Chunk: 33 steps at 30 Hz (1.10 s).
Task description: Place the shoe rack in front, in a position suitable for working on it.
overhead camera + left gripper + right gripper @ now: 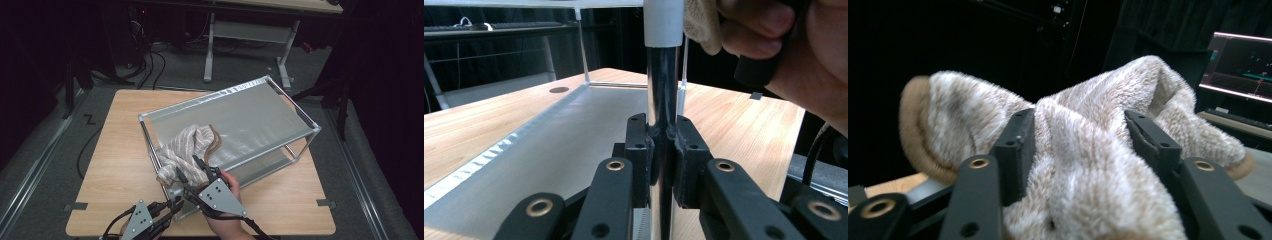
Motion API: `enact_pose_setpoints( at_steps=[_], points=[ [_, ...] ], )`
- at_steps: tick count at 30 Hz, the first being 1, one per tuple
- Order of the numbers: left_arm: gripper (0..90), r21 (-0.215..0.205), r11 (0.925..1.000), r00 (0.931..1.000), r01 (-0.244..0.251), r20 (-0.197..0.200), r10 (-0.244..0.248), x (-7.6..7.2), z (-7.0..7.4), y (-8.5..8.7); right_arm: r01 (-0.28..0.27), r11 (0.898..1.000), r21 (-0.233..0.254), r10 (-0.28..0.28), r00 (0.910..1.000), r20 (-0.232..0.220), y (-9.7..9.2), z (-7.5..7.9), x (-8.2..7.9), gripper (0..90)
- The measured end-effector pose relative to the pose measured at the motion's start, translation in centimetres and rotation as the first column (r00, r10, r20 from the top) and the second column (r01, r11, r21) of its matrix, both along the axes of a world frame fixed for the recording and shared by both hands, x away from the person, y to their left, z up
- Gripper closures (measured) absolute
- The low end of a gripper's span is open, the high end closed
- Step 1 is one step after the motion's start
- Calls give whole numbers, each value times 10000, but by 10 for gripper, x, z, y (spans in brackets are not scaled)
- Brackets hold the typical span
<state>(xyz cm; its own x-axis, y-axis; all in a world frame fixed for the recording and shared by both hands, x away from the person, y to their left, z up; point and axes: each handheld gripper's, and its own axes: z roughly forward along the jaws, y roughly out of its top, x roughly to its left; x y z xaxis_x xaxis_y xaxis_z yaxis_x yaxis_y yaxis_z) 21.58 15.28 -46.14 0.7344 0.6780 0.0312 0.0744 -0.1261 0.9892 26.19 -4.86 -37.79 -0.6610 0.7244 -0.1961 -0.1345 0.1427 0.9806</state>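
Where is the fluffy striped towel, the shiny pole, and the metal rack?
Striped towel (pixel 1088 165): right gripper view, on the fuzzy fold between the jaws.
Rack's upright pole (pixel 663 90): left gripper view, on the shiny stretch above the clamped jaws.
Metal rack (pixel 260 115): high view, on the bare grey top shelf.

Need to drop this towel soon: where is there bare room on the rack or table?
Free: the rack's top shelf beyond the towel, and the table left of the rack. Crowded: the near corner, where both claws work.
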Motion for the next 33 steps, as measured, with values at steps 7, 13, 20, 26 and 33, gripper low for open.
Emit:
enact_pose_setpoints(
  at_steps=[7, 13, 20, 26, 33],
  points=[
    [794, 6, 10000, 10000, 74, 46, -74, 1, 0, 0, -296, 9995, 86, 299, 9991, -315, -4, 0, -1, 543],
    [794, 24, 10000, 9999, 92, 51, -93, 2, 0, -2, -719, 9973, 113, 722, 9970, -293, 0, 2, -9, 552],
    [795, 83, 10000, 10000, 40, 49, -40, 1, 1, -2, -453, 9989, -76, 449, 9981, -413, -1, 0, -6, 567],
    [796, 107, 9999, 10000, 34, -20, -34, 1, 1, -2, -9, 9999, -116, 4, 9989, -469, -9, -1, 1, 567],
    [797, 94, 10000, 10000, 32, -18, -32, 1, 1, -2, 814, 9967, 46, -809, 9947, -627, -35, -2, 21, 566]
  ],
)
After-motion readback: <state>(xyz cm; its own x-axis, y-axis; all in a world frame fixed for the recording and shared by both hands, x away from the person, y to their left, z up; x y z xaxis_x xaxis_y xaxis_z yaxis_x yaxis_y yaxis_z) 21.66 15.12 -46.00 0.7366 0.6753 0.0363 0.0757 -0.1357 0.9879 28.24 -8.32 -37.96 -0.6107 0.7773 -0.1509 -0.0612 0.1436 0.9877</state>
